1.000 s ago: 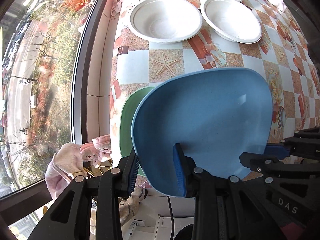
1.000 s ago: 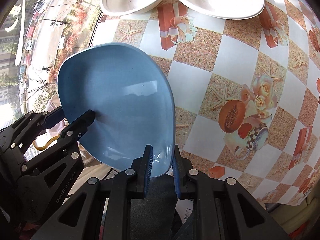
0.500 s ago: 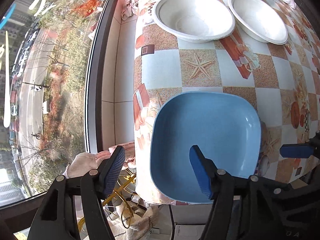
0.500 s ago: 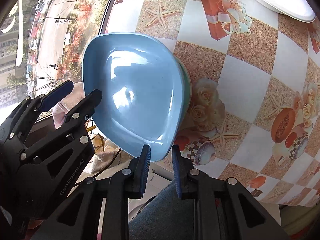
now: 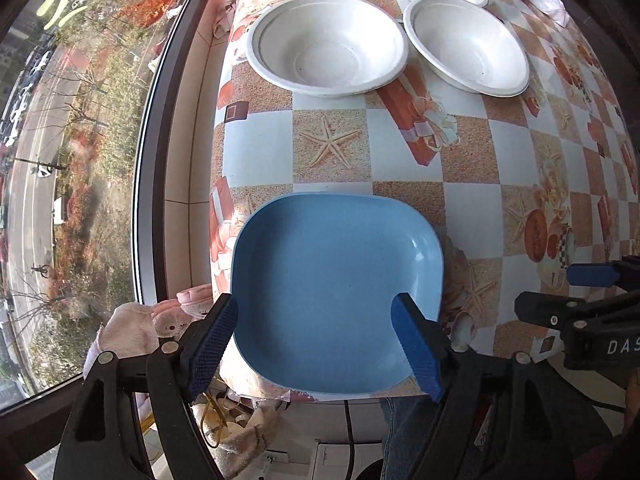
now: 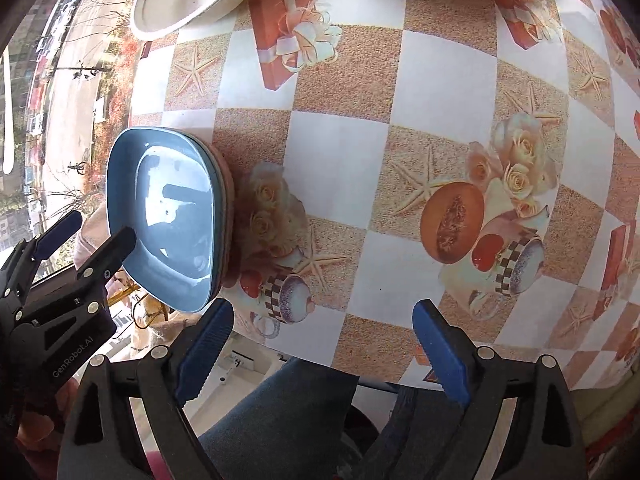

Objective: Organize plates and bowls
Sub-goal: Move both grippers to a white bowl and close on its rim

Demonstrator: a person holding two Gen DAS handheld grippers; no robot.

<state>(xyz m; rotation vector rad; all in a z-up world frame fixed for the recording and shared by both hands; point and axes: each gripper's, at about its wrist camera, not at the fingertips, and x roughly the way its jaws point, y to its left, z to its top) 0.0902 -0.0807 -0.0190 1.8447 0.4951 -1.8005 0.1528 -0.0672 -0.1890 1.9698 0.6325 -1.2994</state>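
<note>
Left wrist view: the blue plate (image 5: 336,292) is seen stacked at the table's (image 5: 472,216) near corner; both the left gripper (image 5: 316,344) and right gripper (image 6: 320,348) have just been opened wide, nothing gripped; three white bowls (image 5: 326,46) are left unstacked.

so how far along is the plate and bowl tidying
Done: the blue plate sits on a stack at the table corner. In hand: nothing; the left gripper and right gripper have just been opening, nothing between the pads. Left: three white bowls lie unstacked.
</note>
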